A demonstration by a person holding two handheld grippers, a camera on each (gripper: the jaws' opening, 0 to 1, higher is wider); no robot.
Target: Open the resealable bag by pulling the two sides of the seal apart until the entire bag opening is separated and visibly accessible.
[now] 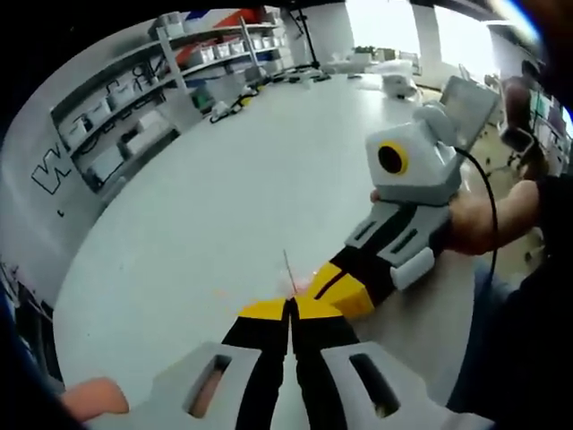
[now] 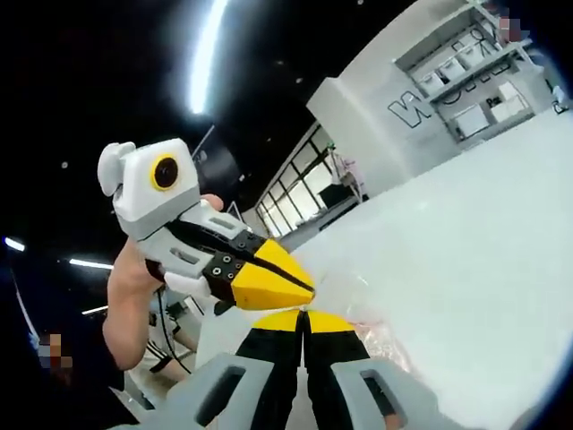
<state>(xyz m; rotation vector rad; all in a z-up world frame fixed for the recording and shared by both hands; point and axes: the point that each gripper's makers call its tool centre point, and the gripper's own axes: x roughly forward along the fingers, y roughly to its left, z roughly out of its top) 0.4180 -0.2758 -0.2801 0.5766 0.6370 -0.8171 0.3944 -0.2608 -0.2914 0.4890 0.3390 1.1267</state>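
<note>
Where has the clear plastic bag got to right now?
The bag is pinched between the tips of the left gripper and right gripper, held above the white table.

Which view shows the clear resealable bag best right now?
The right gripper view: the resealable bag shows as crinkled clear plastic over the white table, beside the right gripper and left gripper. In the left gripper view only a thin edge rises where the two grippers meet.

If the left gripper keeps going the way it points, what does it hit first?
Likely the clear bag pinched at its shut tips, then the right gripper just beyond; past that, the white table. Depth is unclear.
</note>
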